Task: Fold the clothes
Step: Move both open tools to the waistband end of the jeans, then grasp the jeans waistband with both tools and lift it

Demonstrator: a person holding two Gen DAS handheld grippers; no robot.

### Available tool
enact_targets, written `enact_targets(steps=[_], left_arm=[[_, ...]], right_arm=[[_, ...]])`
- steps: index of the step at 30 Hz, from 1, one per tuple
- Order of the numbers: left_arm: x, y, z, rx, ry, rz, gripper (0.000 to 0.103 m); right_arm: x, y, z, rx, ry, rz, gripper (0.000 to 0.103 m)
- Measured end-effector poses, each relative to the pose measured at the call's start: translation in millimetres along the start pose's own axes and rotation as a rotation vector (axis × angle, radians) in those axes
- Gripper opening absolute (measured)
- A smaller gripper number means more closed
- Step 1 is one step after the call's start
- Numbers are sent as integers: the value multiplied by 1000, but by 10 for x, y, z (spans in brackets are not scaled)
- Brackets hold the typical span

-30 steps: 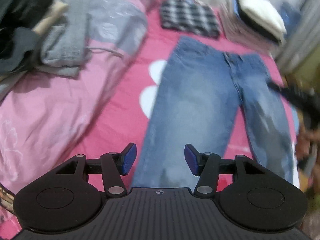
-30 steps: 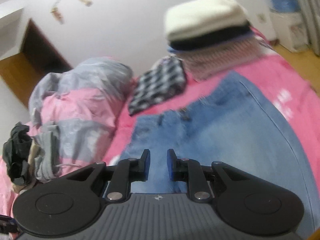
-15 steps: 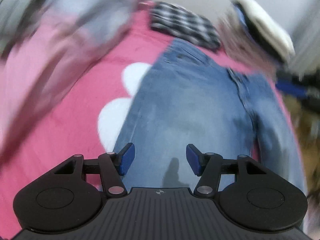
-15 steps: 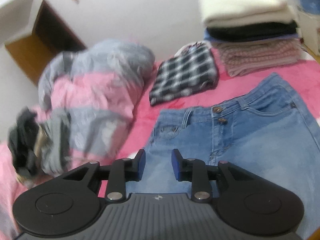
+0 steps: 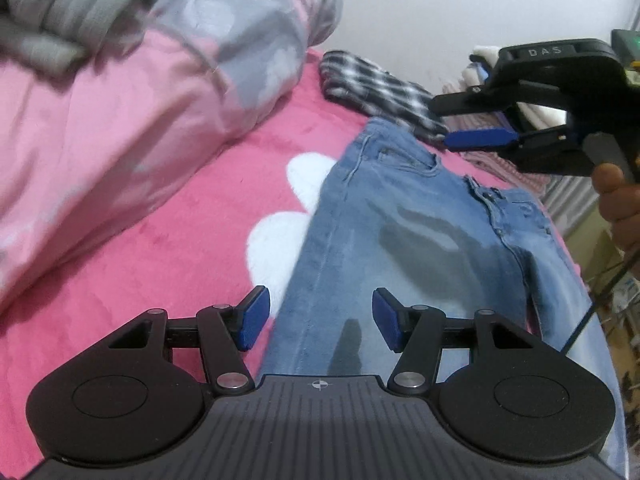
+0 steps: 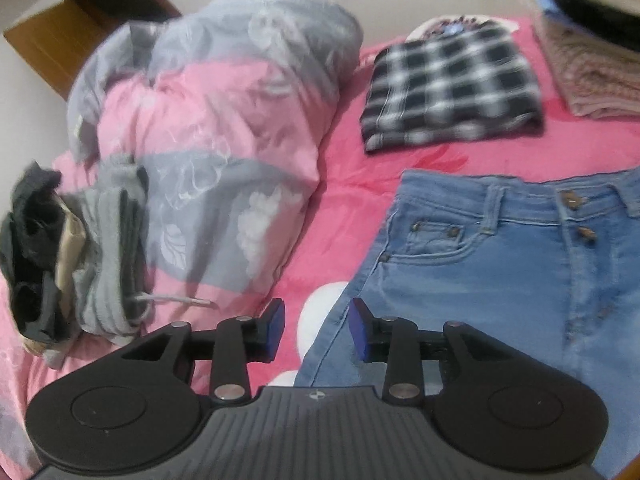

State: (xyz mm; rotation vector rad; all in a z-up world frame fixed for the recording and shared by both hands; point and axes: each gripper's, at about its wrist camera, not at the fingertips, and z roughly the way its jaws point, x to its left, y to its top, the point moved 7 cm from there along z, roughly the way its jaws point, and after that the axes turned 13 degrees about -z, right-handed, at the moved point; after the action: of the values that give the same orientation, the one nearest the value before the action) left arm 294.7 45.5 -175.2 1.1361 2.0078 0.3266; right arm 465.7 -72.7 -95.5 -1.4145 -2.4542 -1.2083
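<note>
right gripper moved over waistband | jeans flat, unfolded, faded blue

Our left tool is matte black plastic with a ribbed grey-black deck bearing a small crosshair mark, two round discs at its sides, silver pivot screws and blue pads on its fingers. Our right tool is built alike; in the left view its black body reads "DAS", with a green light behind.
</note>
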Motion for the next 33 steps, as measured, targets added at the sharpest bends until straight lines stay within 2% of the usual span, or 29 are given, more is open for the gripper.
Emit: enact_targets(steps=[5,6,8,9,10,13,16,19,23,27,28,30,33], left_arm=[[30,-60,26,-7,-49,24,54],[27,-77,25,-10,-52,32,47],[16,-104,36,-12,-57,45,39],[17,-117,39,-15,-59,48,32],[28,-123,40,-18,-62,43,21],[87,-119,34,-20,-79,-3,11],[76,-114,-13,-16,-122,-39,9],[22,-154,-10,4,-162,-37,9],[39,-194,32,27,-155,-40,14],[16,-201,31,27,-146,-39,14],[4,-201,22,25,-145,-38,11],[-21,-189,-24,21,-176,-58,5],[-99,-162,-119,-6,-222,-56,3]], right_arm=[[-8,79,327,69,-52,-3,41],[-31,101,392,84,-74,-12,42],[-78,145,521,115,-120,-30,43],[-104,168,591,132,-145,-36,43],[-130,191,661,149,-169,-43,43],[-186,268,859,186,-250,-73,48],[-242,327,1053,211,-323,-79,60],[-251,377,1242,235,-383,-112,63],[-202,375,1417,276,-426,-172,75],[-137,355,1452,303,-476,-236,74],[-139,352,1445,303,-481,-235,73],[-139,342,1431,299,-489,-246,71],[-141,327,1403,292,-502,-256,66]])
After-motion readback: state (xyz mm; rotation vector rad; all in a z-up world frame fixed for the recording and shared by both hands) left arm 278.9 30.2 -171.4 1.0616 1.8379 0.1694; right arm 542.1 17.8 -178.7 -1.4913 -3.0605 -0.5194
